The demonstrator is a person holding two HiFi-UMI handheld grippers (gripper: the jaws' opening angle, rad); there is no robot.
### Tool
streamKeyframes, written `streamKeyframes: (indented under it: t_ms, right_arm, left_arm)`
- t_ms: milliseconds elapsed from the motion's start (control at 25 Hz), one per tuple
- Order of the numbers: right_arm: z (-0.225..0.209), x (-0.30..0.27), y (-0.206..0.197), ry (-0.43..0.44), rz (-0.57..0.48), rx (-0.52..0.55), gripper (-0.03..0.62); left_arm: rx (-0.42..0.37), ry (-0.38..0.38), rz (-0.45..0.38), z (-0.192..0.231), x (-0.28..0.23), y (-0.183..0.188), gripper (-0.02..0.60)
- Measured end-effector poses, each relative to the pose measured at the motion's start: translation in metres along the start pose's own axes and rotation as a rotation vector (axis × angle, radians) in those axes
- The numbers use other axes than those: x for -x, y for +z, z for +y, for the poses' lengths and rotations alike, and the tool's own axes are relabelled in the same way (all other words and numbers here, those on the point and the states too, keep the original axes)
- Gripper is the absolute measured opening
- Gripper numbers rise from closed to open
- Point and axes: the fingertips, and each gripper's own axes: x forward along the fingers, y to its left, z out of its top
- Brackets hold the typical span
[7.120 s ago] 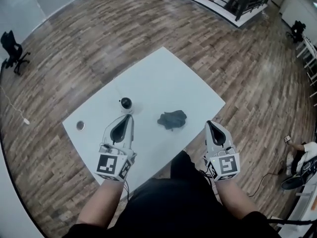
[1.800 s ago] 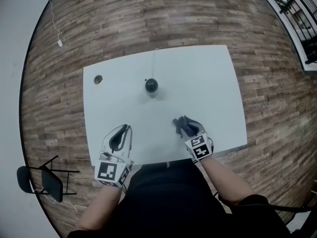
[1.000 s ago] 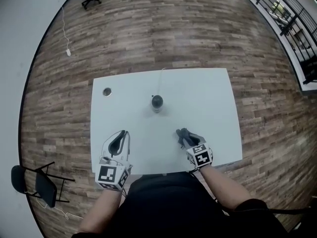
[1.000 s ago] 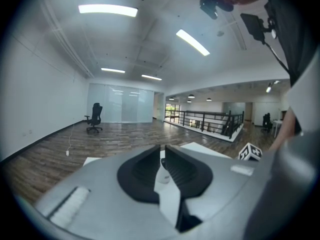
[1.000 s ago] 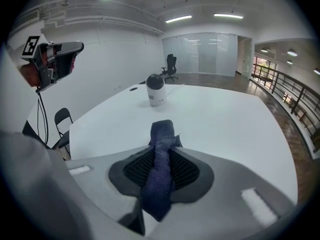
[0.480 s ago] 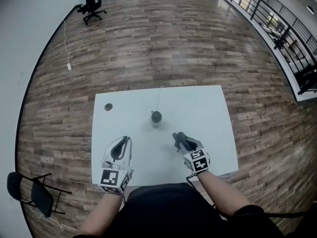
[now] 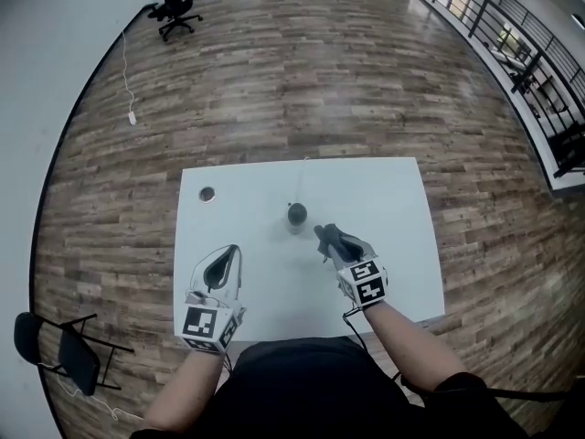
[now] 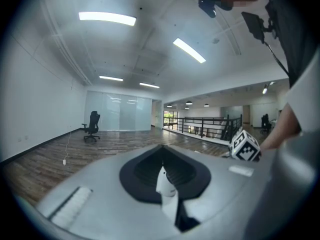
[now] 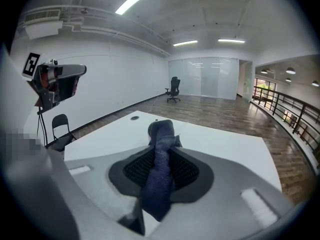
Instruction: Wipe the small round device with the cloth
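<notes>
Just right of the small round device [image 7: 296, 214], the right hand-held gripper [image 7: 333, 244] pinches the cloth [image 9: 161, 156].
The device, a dark dome on a pale base, stands on the smooth white counter [image 7: 393, 199]. The cloth is dark, woven and bunched. The left hand-held gripper [image 7: 224, 262] is closed and empty.

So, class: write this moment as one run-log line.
right tool: shut on cloth | left tool: shut, empty | device: on table, cloth not touching

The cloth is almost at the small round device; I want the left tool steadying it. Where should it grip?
Probably the pale base of the small round device, low, from where the left tool is: that leaves its dark dome bare for the cloth in the right tool and misses the cable behind.
</notes>
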Motion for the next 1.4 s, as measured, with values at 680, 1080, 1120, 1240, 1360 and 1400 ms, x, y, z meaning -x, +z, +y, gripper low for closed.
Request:
streamKeyframes:
  t_ms: [680,1080,1120,1240,1360,1400]
  right_arm:
    - [0.004,-0.041,0.065,0.069,-0.065,0.026,0.094]
    - [0.007,-0.066,0.072,0.082,-0.042,0.061,0.094]
    - [0.007,-0.068,0.072,0.084,-0.038,0.06,0.094]
    - [0.008,-0.072,0.07,0.086,-0.028,0.054,0.094]
    - [0.01,-0.077,0.066,0.089,-0.009,0.068,0.095]
    - [0.011,-0.079,0.064,0.091,-0.002,0.07,0.094]
  left_arm:
    - [0.044,0.077,0.007,0.024,0.012,0.005,0.006]
    - [0.052,0.116,0.008,0.036,0.014,0.001,0.006]
    - [0.055,0.118,0.015,0.036,0.014,0.0,0.006]
    - [0.063,0.13,0.028,0.038,0.016,-0.002,0.006]
    - [0.067,0.141,0.029,0.041,0.018,-0.003,0.006]
    - [0.067,0.142,0.029,0.042,0.019,-0.004,0.006]
